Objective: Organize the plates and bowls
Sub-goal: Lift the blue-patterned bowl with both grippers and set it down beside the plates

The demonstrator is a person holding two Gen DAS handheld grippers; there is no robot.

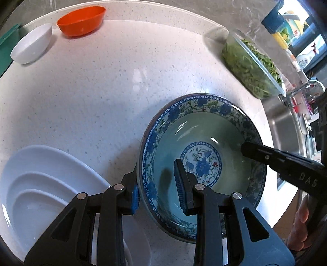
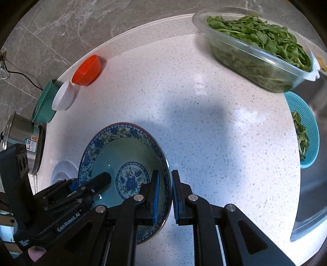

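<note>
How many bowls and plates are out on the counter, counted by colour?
Blue floral bowl: 1
Orange bowl: 1
White bowl: 1
White plates: 1 stack, count unclear
Total: 3 bowls plus the plate stack

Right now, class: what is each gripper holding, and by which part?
Both hold the blue floral bowl by its rim: left gripper and right gripper on opposite sides.

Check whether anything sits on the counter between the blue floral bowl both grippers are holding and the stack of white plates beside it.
Nothing visible does. The blue floral bowl, gripped at opposite rims by the left gripper and right gripper, has only bare countertop between it and the white plates.
</note>
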